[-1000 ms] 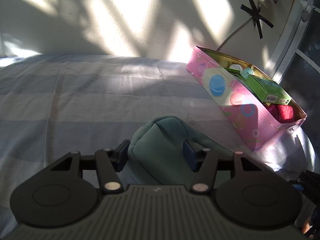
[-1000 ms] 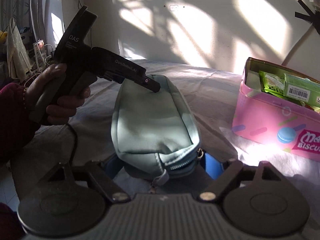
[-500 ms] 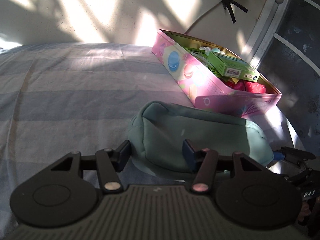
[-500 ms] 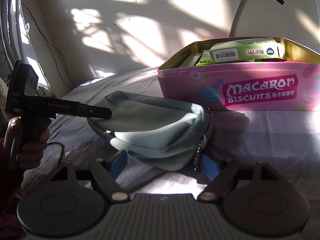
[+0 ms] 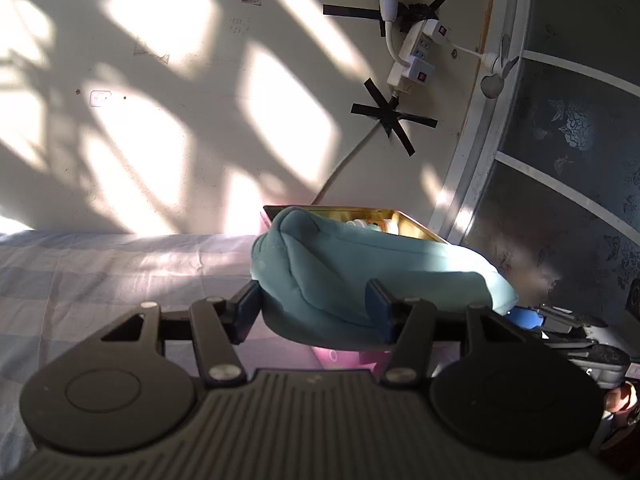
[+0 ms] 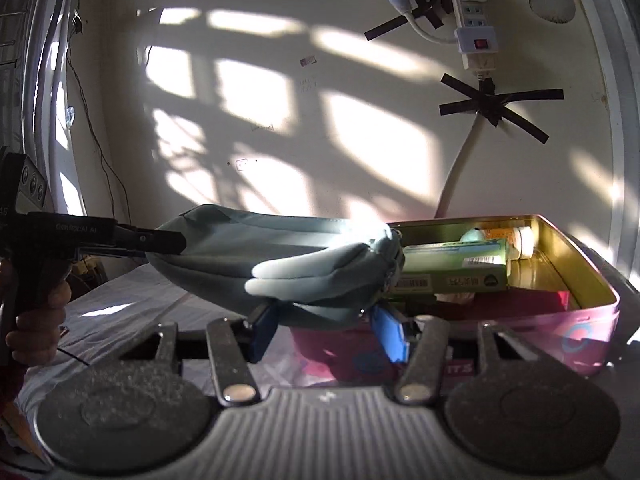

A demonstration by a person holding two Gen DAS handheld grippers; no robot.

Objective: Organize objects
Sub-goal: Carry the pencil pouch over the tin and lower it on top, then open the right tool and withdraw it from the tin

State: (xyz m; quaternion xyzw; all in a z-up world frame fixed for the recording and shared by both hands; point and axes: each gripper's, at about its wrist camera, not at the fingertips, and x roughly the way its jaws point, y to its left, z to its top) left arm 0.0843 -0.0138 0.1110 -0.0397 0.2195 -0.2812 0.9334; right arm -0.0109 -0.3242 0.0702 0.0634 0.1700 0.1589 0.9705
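two hand-held grippers are sharing one load, a soft teal pouch (image 6: 288, 256) hanging clear of the bed (image 5: 100, 272) and reaching over the near-left corner of the pink biscuit tin (image 6: 576, 316). the bed, under a pale striped sheet, is running off to the left of the tin and back to a sunlit wall. the tin is sitting open on the bed, its gold inside showing, with a green carton (image 6: 452, 268) lying across it, something red (image 6: 532, 300) lower down toward the tin's near wall, and a small white-capped container (image 6: 516, 240) near its far wall. above the tin, a white power strip (image 6: 476, 28) is hanging on the wall, its cable held by crossed black tape.

the pouch is sagging in the middle, its zipper end toward the tin and its other end out over the bed to the tin's left. the left hand-held gripper (image 5: 316, 308) is clamping the pouch's left end, its dark pads pressed into the fabric; in the right wrist view its black body is reaching in from the left with a hand (image 6: 36, 320) wrapped around the handle. the right hand-held gripper (image 6: 332, 332) is taking the zipper end just in front of the tin, its jaws having just been closing, and its blue pads are squeezing the underside folds of the pouch between them.
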